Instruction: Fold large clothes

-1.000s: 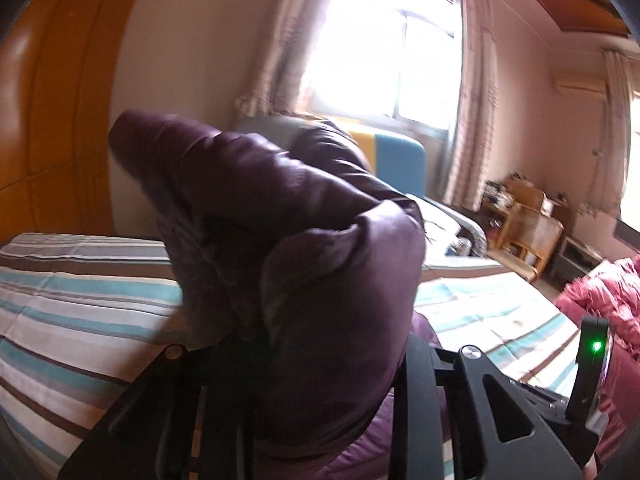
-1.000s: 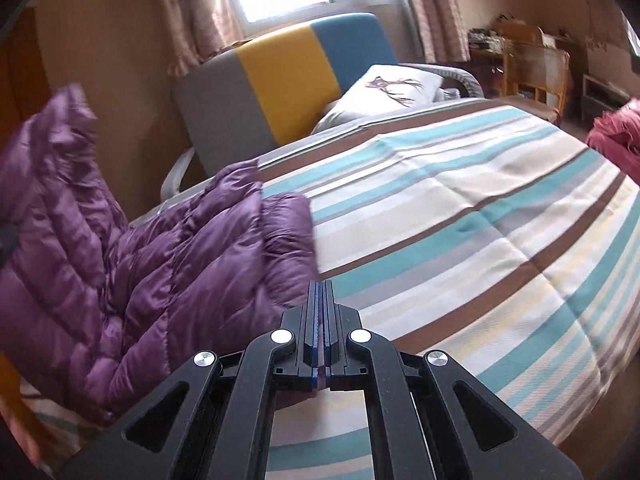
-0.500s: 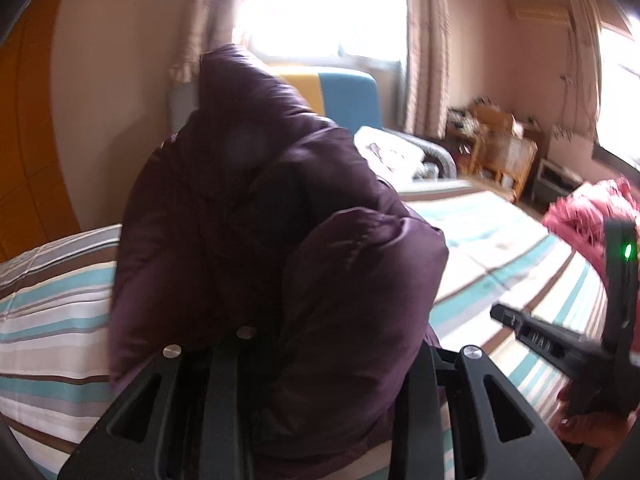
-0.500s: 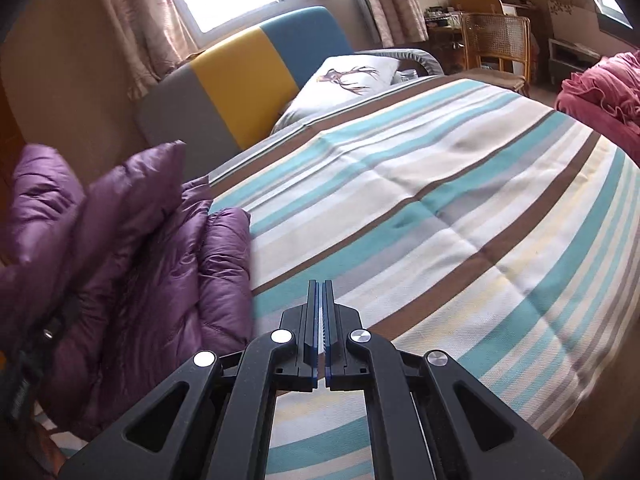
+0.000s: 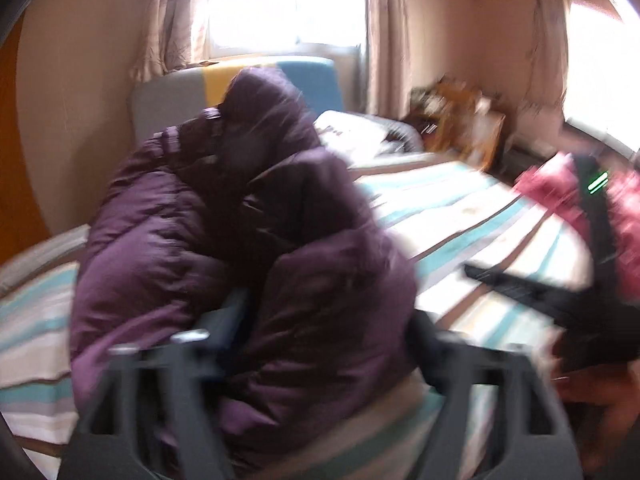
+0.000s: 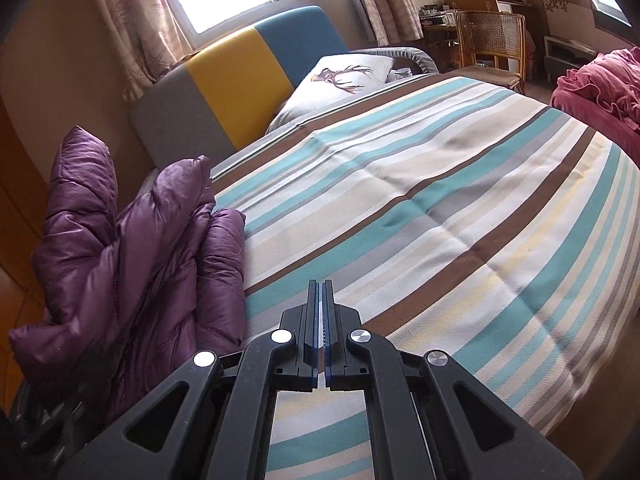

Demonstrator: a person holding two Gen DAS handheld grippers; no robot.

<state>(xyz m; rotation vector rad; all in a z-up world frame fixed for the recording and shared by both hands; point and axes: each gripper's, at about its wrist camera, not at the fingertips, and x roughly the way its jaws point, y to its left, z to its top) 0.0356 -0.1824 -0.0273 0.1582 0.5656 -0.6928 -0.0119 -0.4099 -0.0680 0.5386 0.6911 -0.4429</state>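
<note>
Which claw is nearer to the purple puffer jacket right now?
Left. The left claw has just opened, with the purple puffer jacket bunched between its jaws; the shut right claw hovers beside it over the bedspread.

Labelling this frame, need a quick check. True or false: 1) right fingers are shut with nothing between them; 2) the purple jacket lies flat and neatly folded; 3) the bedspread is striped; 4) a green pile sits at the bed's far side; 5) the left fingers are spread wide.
1) True: the right gripper is shut and empty.
2) False: the purple jacket is a bunched, puffy heap at the left of the bed.
3) True: the bedspread has teal, brown and cream stripes.
4) False: the pile there is pink-red.
5) True: the left gripper has just been opening; jacket bulk sits between its fingers.
</note>
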